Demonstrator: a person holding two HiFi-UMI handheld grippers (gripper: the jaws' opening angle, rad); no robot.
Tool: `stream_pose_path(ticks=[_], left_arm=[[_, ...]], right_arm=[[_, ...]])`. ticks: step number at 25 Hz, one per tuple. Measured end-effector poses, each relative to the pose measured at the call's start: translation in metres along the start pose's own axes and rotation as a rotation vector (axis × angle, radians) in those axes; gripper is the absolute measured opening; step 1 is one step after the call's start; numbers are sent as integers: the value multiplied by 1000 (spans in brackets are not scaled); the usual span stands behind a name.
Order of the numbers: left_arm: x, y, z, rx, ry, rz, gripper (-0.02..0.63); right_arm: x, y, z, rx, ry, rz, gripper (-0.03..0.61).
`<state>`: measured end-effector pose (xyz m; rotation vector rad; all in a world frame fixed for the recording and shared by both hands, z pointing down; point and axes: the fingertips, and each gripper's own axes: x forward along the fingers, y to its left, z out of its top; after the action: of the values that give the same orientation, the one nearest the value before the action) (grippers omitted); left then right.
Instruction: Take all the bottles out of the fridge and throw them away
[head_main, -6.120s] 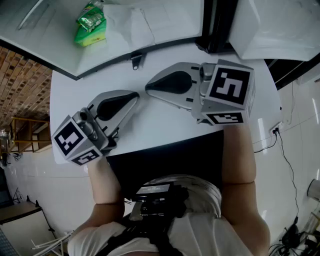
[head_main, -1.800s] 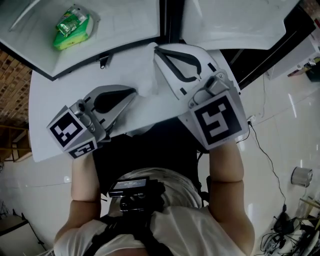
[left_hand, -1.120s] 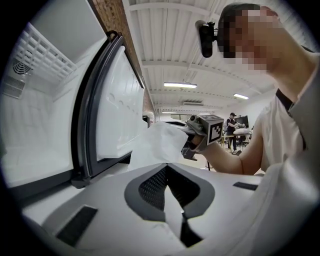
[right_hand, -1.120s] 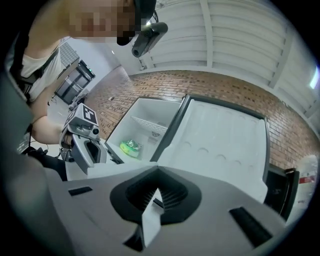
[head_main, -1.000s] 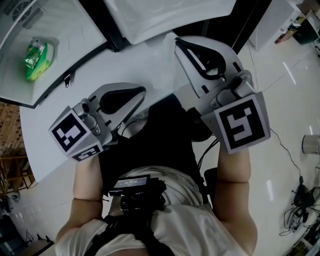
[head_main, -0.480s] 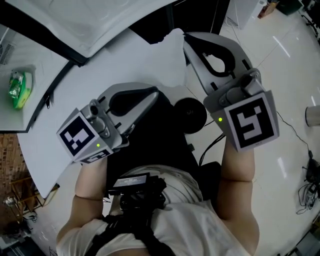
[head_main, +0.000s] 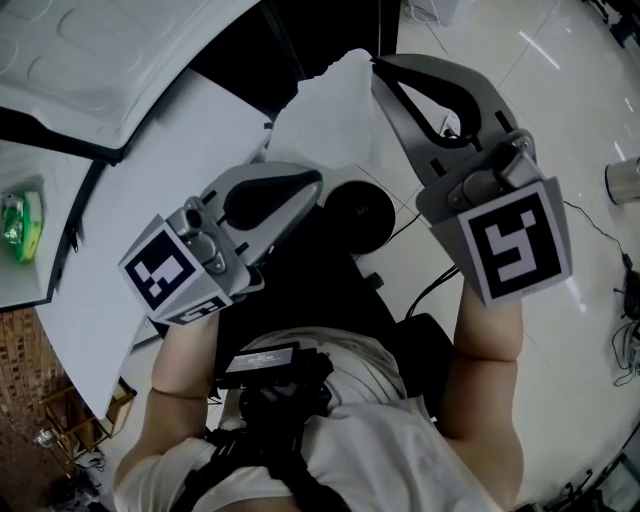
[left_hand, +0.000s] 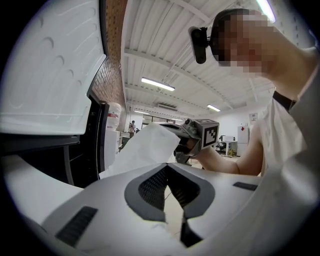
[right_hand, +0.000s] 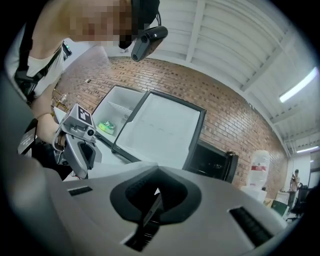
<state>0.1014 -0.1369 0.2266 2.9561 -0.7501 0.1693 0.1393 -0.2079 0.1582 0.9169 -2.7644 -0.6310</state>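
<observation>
A thin white bag (head_main: 330, 105) hangs between my two grippers. My right gripper (head_main: 378, 62) is shut on its top corner. My left gripper (head_main: 318, 182) is shut at its lower edge, with crumpled white film between the jaws in the left gripper view. The fridge (right_hand: 117, 107) stands open behind me, its white door (right_hand: 160, 130) swung out. A green bottle pack (right_hand: 106, 126) lies on a shelf inside, and it shows at the far left edge (head_main: 12, 225) of the head view. Both grippers are well away from it.
A white table (head_main: 130, 210) runs along the left. A black round stool (head_main: 360, 215) stands below the bag, with cables (head_main: 590, 230) on the glossy floor and a metal cup (head_main: 622, 180) at the right. A black oven (right_hand: 212, 160) and a water bottle (right_hand: 260, 167) stand beside the fridge.
The view has swung right, away from the fridge, so the green pack slid to the left edge. Both grippers stayed shut and moved off the table over the floor, with the white bag between them.
</observation>
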Motion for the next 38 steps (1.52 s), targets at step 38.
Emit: stream_pose_path(ticks=[38], left_arm=[[69, 13, -148, -181, 176, -68, 0]], right_arm=[[-5, 161, -342, 253, 538, 316, 2]])
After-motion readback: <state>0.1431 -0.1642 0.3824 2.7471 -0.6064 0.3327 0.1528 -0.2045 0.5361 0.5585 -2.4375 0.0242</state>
